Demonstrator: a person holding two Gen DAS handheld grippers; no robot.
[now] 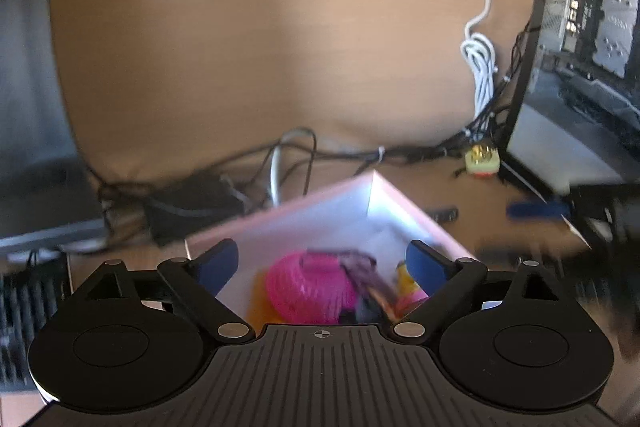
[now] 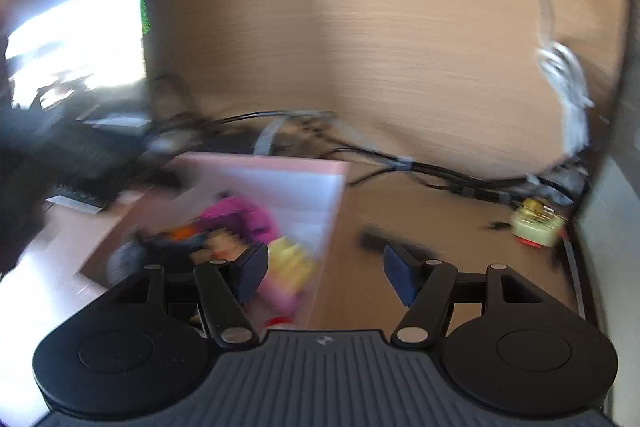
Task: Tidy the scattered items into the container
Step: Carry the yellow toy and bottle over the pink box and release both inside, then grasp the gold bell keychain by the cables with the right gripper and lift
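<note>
Office desk (image 1: 260,47), monitor (image 1: 580,47), cables (image 1: 480,67)

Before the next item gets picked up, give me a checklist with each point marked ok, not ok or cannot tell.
1. Left hand-held gripper open and holding nothing: ok.
2. Right hand-held gripper open and holding nothing: ok.
3. Pink box within view of both cameras: ok.
4. Items already in the box, such as the pink coil toy: ok.
5. Desk free of stray items: not ok; a small cream and red toy and a dark stick-like piece lie outside the box.
6. Sharp picture for aiming: not ok; the right wrist view is motion-blurred.
</note>
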